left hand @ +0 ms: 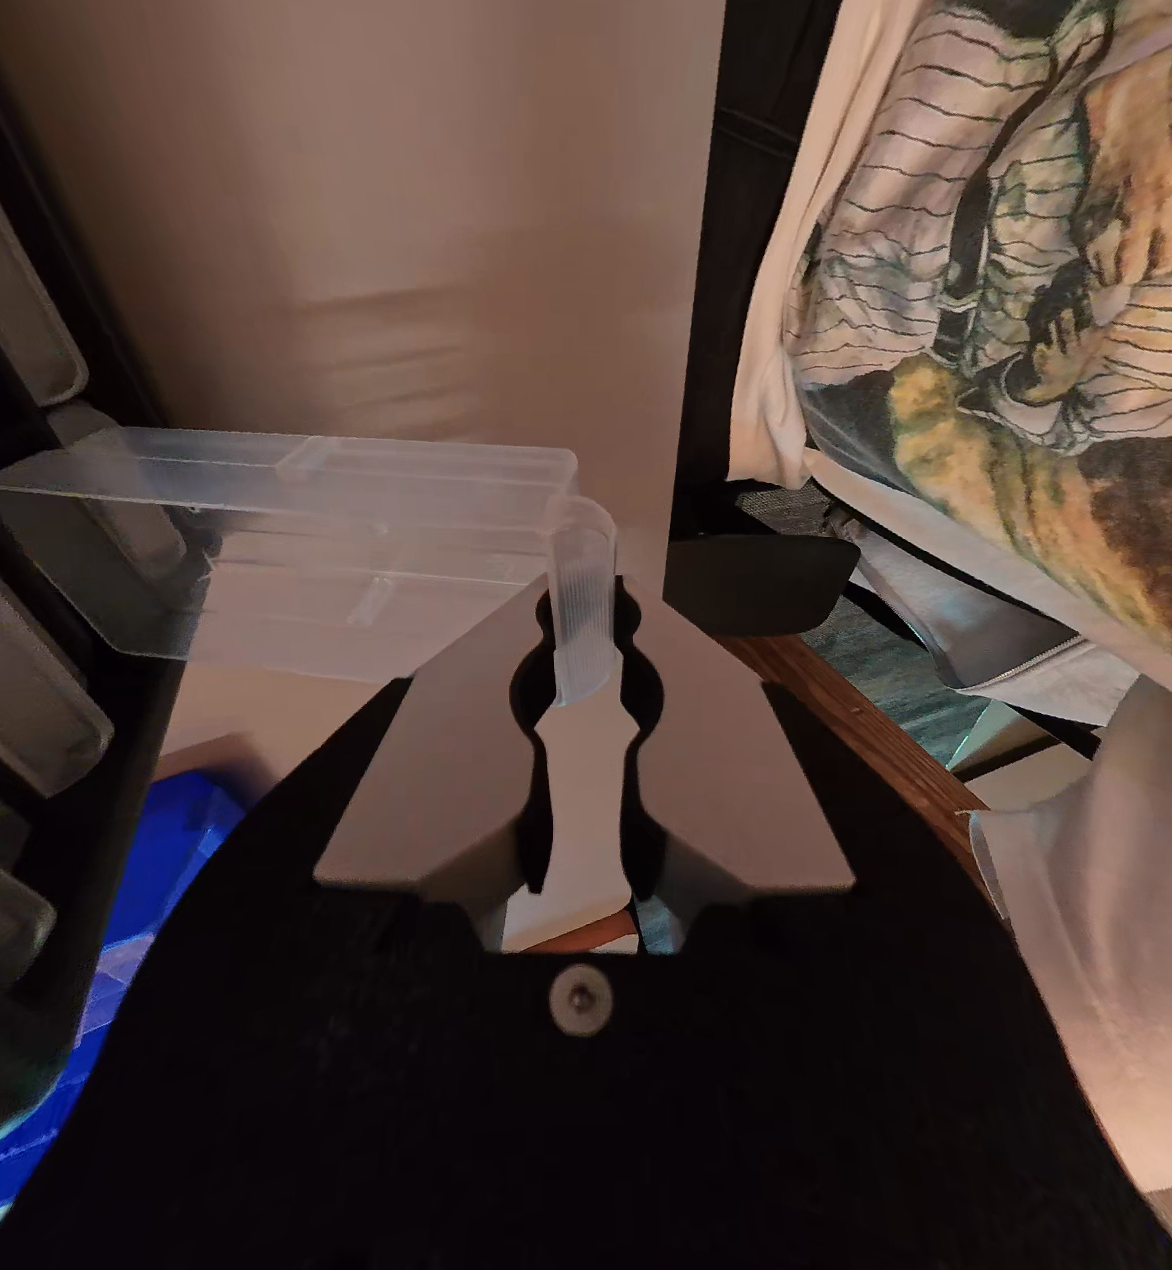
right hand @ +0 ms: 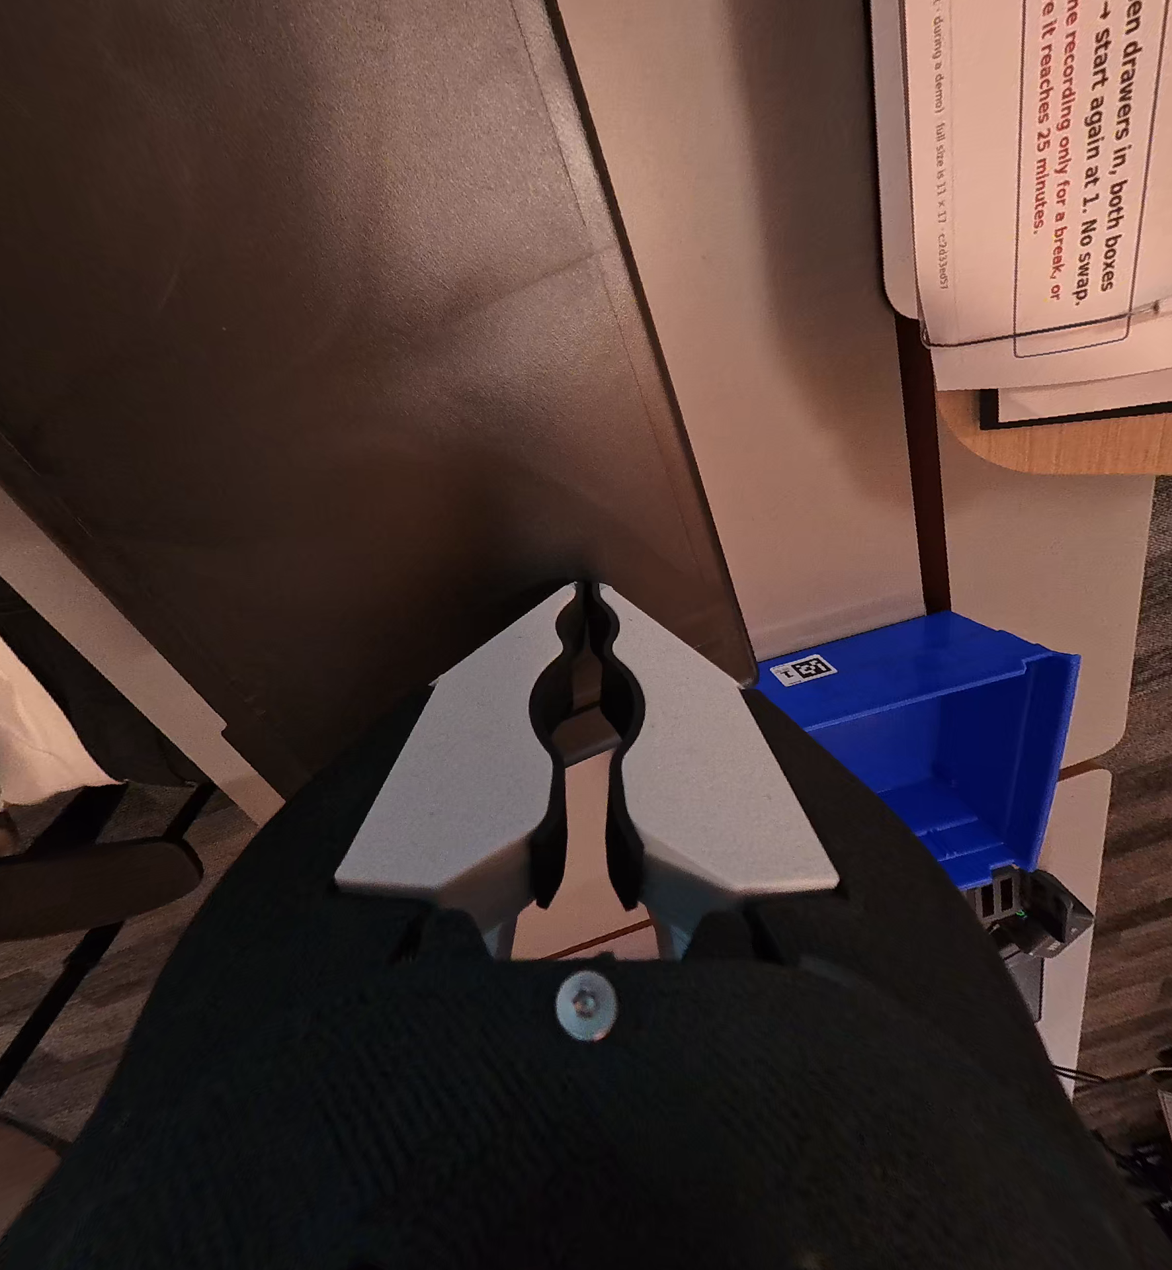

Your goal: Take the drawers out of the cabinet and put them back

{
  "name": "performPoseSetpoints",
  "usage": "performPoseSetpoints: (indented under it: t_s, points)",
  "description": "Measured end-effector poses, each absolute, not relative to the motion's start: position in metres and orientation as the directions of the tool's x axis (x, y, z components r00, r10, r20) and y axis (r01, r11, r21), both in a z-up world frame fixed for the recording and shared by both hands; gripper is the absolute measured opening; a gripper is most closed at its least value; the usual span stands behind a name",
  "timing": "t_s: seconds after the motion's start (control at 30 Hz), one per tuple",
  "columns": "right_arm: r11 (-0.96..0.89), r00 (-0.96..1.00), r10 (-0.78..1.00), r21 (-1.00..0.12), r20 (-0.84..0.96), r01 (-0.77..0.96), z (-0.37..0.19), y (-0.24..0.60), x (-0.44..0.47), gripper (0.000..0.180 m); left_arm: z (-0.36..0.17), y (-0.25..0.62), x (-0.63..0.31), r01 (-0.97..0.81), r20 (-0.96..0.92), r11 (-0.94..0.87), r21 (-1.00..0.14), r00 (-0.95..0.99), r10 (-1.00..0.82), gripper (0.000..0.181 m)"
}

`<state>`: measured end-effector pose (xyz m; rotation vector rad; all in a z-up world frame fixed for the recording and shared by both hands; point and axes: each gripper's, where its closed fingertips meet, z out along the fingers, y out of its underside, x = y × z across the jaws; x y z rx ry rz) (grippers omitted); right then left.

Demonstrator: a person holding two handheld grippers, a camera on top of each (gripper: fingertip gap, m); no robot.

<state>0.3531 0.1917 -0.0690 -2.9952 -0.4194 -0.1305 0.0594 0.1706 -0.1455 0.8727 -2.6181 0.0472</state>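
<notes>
I count one clear drawer [left hand: 336,543] pulled out from the cabinet [left hand: 54,618], and I see three more closed drawer fronts [left hand: 13,673] on its left side. There is one ribbed clear handle [left hand: 583,618] on the open drawer. I hold two grippers, my left gripper [left hand: 584,605] and my right gripper [right hand: 584,591]. There is one blue bin [right hand: 927,742], and one stack of paper sheets [right hand: 1050,192], how many sheets I cannot tell.

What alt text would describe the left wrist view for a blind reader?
The left gripper is shut on the ribbed handle of a clear plastic drawer, pulled partly out of a dark cabinet. A blue bin lies below.
</notes>
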Motion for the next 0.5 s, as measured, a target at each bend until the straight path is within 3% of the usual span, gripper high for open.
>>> performPoseSetpoints:
  t_s: [0.03,0.3,0.5]
  points:
    - [-0.956,0.958,0.268,-0.100,0.102,0.278,-0.069,0.192,0.353,0.000,-0.146,0.171,0.060,-0.586,0.357,0.805,0.089,-0.736,-0.575,0.010]
    - [-0.956,0.955,0.273,-0.076,0.115,0.282,-0.069,0.192,0.353,0.000,-0.157,0.181,0.069,-0.577,0.280,0.804,0.146,-0.755,-0.593,0.010]
    - [-0.956,0.951,0.279,-0.059,0.131,0.288,-0.069,0.192,0.353,0.000,-0.157,0.179,0.072,-0.581,0.236,0.804,0.126,-0.770,-0.593,0.010]
